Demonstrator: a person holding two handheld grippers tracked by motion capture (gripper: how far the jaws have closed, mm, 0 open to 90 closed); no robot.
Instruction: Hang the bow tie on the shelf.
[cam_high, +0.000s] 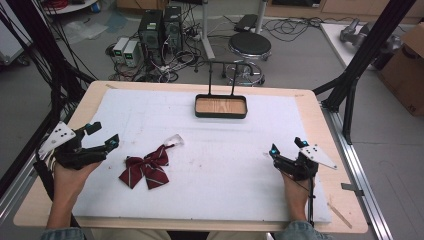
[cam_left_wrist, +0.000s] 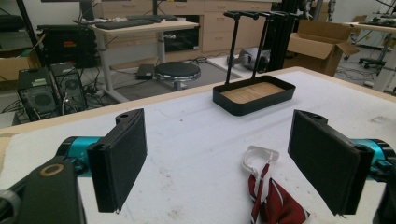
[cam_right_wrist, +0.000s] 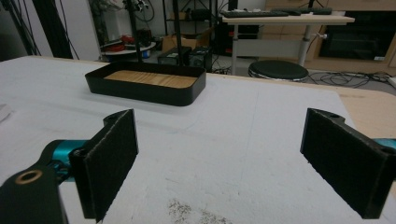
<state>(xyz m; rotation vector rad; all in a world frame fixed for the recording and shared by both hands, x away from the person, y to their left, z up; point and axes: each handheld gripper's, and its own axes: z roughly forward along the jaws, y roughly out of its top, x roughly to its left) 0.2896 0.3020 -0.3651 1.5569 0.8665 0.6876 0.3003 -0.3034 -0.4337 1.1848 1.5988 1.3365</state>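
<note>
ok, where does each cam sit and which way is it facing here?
High view: fixed above the person's side, looks forward and down on the table; both forearms, left gripper and right gripper show.
Left gripper view: rides the left gripper, looks along its open fingers over the bow tie toward the tray.
Right gripper view: rides the right gripper, looks between its open fingers across the white mat to the tray.
Shared: all three show the tray; the high and left gripper views show the bow tie.

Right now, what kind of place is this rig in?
Most likely a robotics lab or workshop: desktop computer towers and tangled cables on the floor, a round stool, and black frame struts around the padded table.
</note>
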